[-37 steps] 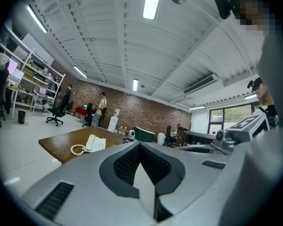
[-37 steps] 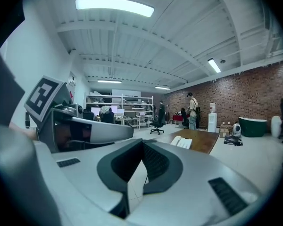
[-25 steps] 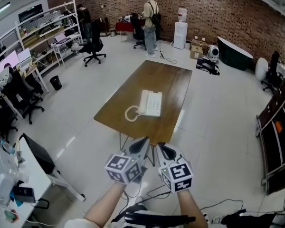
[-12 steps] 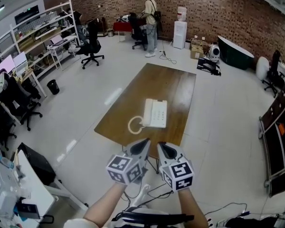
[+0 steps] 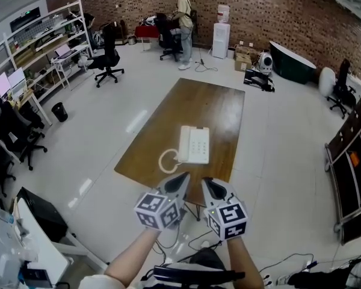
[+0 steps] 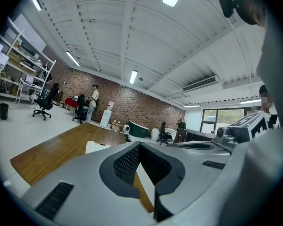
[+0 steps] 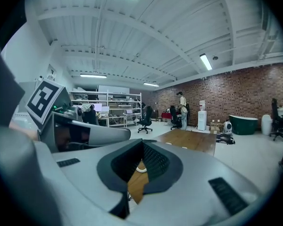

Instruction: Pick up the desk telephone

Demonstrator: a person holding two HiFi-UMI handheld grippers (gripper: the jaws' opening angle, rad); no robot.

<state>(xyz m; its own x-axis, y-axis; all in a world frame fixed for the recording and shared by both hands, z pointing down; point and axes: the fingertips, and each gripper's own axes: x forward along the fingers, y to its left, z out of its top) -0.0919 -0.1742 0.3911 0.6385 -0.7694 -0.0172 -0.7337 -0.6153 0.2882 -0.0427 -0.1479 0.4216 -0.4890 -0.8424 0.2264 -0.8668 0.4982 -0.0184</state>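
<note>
A white desk telephone (image 5: 194,144) lies near the front end of a brown wooden table (image 5: 212,107), its coiled cord (image 5: 168,161) looped at its left. Both grippers hang side by side short of the table's near edge, pointing at the phone. My left gripper (image 5: 184,179) is shut and holds nothing. My right gripper (image 5: 206,183) is shut and empty too. In the left gripper view the telephone (image 6: 95,146) peeks over the jaws. In the right gripper view only the coiled cord (image 7: 141,170) shows through the jaw gap.
Office chairs (image 5: 106,62) and shelving (image 5: 51,41) stand at the left. A person (image 5: 183,23) stands at the far brick wall beside a water dispenser (image 5: 221,31). A dark rack (image 5: 351,167) runs along the right. Cables (image 5: 289,261) lie on the floor below me.
Both grippers and the view have advanced toward the table, so the telephone now lies closer to the jaws. Both grippers stay shut.
</note>
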